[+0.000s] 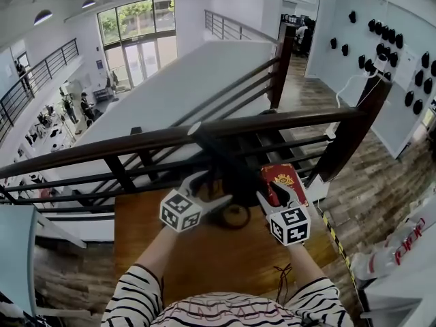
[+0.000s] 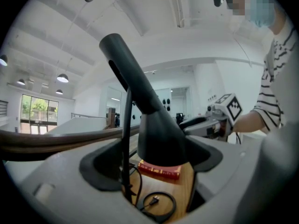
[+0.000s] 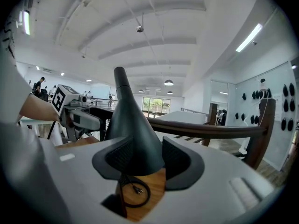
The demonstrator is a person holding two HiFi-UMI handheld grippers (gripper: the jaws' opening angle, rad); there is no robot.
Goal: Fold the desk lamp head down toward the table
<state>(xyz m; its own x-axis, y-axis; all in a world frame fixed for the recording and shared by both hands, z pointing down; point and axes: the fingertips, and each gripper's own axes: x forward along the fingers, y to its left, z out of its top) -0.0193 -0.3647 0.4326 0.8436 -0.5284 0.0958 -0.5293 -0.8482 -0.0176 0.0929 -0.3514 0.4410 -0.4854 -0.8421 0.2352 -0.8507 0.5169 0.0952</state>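
The black desk lamp stands on the wooden table [image 1: 204, 257], its cone-shaped head [image 1: 235, 181] pointing down between my two grippers. My right gripper [image 1: 268, 188] comes in from the right. In the right gripper view the lamp head [image 3: 133, 134] fills the gap of this gripper [image 3: 140, 160], and both ribbed pads press on the cone. My left gripper [image 1: 214, 188] reaches in from the left and stands open. In the left gripper view the head [image 2: 156, 134] and the thin stem [image 2: 126, 143] sit between its jaws [image 2: 149, 167], with a gap at the left pad.
A red book [image 1: 281, 178] lies on the table just behind the right gripper. The lamp's black cable [image 1: 235, 215] lies coiled under the head. A dark wooden railing [image 1: 122, 148] runs along the table's far edge, with a drop to a lower floor beyond.
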